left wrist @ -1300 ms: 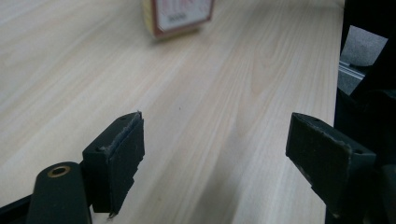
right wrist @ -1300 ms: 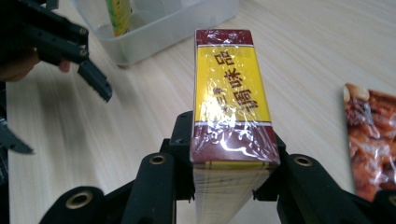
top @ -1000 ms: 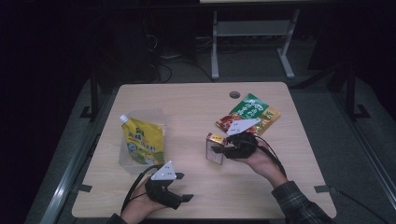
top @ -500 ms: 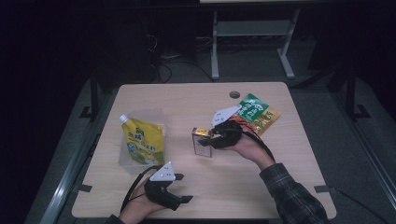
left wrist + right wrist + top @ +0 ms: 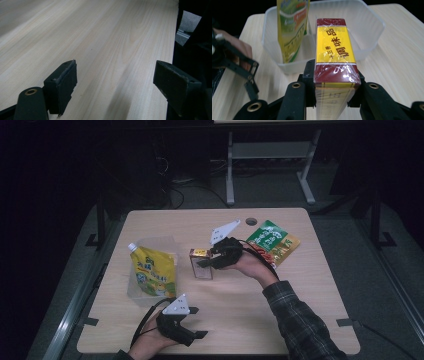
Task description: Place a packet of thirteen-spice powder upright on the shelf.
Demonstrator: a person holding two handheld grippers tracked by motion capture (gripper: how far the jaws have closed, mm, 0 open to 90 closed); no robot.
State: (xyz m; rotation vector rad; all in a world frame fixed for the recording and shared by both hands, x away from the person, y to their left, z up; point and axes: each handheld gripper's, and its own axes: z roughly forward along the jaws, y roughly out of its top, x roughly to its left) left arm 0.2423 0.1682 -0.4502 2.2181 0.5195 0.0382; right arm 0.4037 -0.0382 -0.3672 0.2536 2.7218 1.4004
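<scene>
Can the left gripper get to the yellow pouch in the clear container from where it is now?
Probably yes. The left gripper rests open and empty at the near table edge, and the yellow pouch stands in the clear container just beyond it. Bare table lies between, and the right gripper holds the box off to the side.

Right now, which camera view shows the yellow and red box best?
The right gripper view: the box is close up between the right hand-held gripper jaws, its label readable. The high view shows the box small and partly covered by that hand-held gripper. The left gripper view faces bare table.
</scene>
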